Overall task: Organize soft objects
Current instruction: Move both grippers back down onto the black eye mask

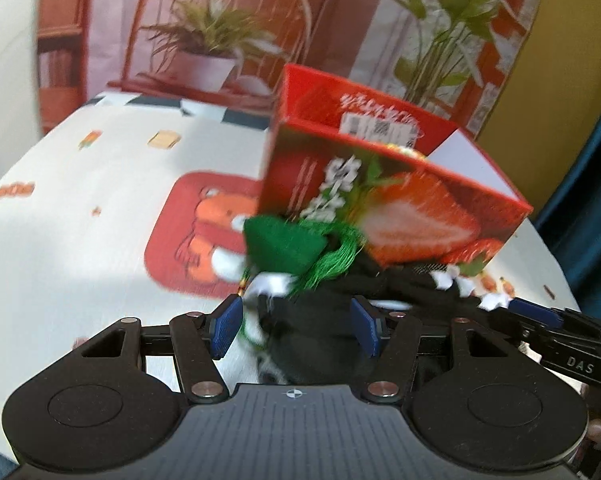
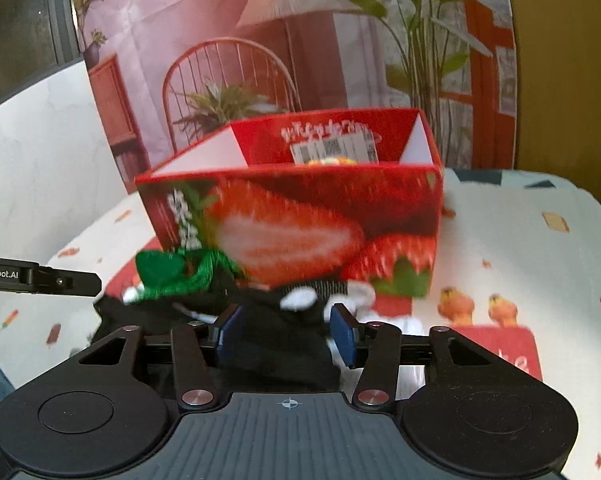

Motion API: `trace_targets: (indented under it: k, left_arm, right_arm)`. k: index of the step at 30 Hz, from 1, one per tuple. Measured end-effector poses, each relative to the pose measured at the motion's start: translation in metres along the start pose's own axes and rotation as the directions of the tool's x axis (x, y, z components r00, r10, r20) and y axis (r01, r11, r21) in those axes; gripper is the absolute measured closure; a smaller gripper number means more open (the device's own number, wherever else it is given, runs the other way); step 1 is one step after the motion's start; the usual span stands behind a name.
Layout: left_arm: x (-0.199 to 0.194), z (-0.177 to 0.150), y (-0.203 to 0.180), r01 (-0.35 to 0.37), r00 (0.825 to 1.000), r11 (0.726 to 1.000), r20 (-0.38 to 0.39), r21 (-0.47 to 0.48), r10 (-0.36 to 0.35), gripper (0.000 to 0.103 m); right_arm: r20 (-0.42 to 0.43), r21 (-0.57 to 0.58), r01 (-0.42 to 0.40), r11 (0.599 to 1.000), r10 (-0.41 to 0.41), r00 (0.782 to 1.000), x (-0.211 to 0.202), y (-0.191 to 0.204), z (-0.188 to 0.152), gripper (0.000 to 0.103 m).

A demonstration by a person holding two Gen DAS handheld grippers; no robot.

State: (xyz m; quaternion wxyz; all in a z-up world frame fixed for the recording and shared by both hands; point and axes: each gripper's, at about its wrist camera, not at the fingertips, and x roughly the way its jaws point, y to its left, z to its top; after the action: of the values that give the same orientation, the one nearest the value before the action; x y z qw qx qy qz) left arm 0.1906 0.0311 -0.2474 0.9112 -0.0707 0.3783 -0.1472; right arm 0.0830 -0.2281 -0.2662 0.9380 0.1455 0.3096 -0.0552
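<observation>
A black soft toy (image 1: 320, 320) with white patches and a green tassel (image 2: 188, 272) lies on the table (image 1: 80, 240), against a red strawberry box (image 2: 300, 220). Left gripper (image 1: 296, 326) and right gripper (image 2: 286, 336) jaws pinch it.

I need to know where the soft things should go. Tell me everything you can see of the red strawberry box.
The red strawberry box is an open-topped carton, seemingly glossy card, printed with large strawberries and white lettering; its inner side walls are white. A barcode label sits on the inside of the far wall, and something orange-yellow peeks above the rim. It stands upright on the patterned tablecloth; a green tasselled item and dark fabric lie against its front.
</observation>
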Motion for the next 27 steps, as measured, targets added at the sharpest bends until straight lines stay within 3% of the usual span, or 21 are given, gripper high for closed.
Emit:
trace_targets:
  k: [7, 16, 23, 27]
  left_arm:
    - [0.004, -0.020, 0.003, 0.015, 1.000, 0.998, -0.012, -0.058, -0.016, 0.041]
    - [0.014, -0.037, -0.007, 0.044, 0.997, 0.999, -0.066, 0.015, -0.043, 0.042]
    - [0.023, -0.044, -0.005, 0.058, 0.994, 0.998, -0.095, 0.011, -0.057, 0.044]
    - [0.025, -0.044, -0.004, 0.055, 0.994, 0.998, -0.094, 0.007, -0.054, 0.046]
  right_arm:
    - [-0.023, 0.003, 0.014, 1.000, -0.013, 1.000, -0.003, 0.001, -0.016, 0.053]
    - [-0.047, 0.027, 0.021, 0.999, -0.020, 0.999, -0.005, 0.001, -0.027, 0.051]
    - [-0.094, 0.064, 0.007, 0.998, -0.001, 0.996, 0.003, -0.001, -0.031, 0.044]
    - [-0.077, 0.046, 0.001, 0.999, 0.003, 0.997, 0.006, 0.005, -0.027, 0.047]
